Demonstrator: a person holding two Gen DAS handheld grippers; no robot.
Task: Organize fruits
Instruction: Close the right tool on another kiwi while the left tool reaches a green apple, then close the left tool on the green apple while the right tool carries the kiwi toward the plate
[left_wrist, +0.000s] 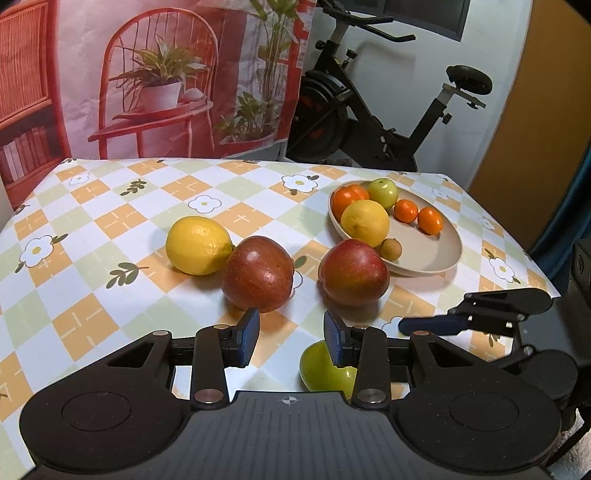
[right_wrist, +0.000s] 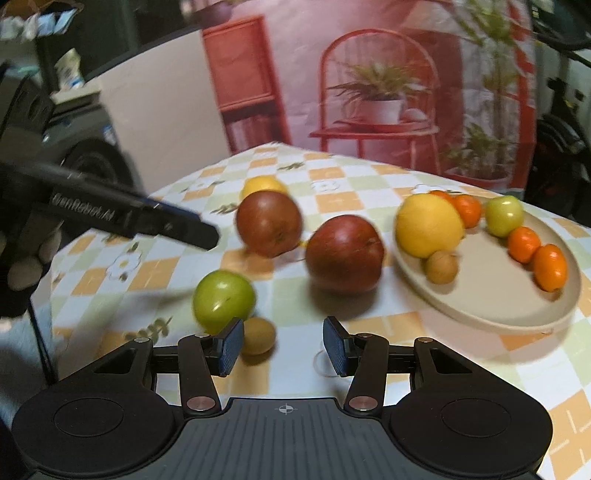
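Fruit via L wrist view: my left gripper (left_wrist: 291, 338) jaws apart, nothing between; two glossy red apples (left_wrist: 258, 273) just ahead, matte yellow lemon (left_wrist: 198, 244) ahead-left, smooth green apple (left_wrist: 325, 367) under right jaw. R wrist view, blurry: right gripper (right_wrist: 283, 347) parted, empty; round beige plate (right_wrist: 491, 291) w/ citrus ahead-right, rough brown fruit (right_wrist: 258, 335) by left jaw.

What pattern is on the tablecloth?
Orange, pale green and white checks with white flowers on the tablecloth; clearest in the left wrist view.
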